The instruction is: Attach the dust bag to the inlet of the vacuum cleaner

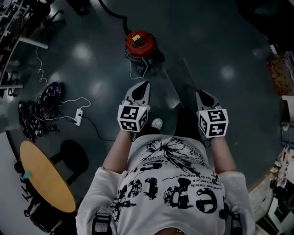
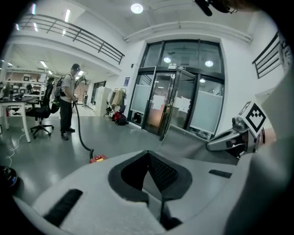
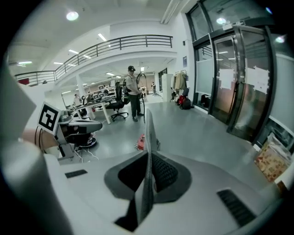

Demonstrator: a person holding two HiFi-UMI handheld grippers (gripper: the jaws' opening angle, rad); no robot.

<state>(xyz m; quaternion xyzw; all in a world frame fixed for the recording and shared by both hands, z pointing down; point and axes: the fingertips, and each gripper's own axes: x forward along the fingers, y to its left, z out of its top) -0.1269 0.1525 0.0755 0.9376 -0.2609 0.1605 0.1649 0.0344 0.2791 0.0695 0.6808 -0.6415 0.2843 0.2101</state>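
Right gripper [image 1: 198,92]: jaws nearly together, clamped on the thin edge of the grey dust bag [image 1: 181,82]. In the right gripper view the bag [image 3: 148,133] stands edge-on between the pads and sticks out past the tips. Left gripper [image 1: 146,83]: jaws together in its own view, and I see nothing between the pads. From there the bag [image 2: 183,137] shows as a grey sheet beyond the tips, reaching toward the right gripper [image 2: 216,144].

In the head view I hold both grippers out in front of the white printed shirt, pointing forward and down. The bag hangs off the right one, between the two tips and nearer the right. It looks clear of the left tip.

The red vacuum cleaner [image 1: 140,43] sits on the dark glossy floor ahead, well apart from both grippers and the bag. A black hose [image 1: 112,11] runs off its far side. The bag is not on the inlet. I can't make out the inlet itself.

Round wooden table [image 1: 43,176] at lower left, white power strip [image 1: 78,117] with cords beside it. A person [image 2: 69,103] stands in the background holding a hose, with glass doors [image 2: 174,105] behind the bag.
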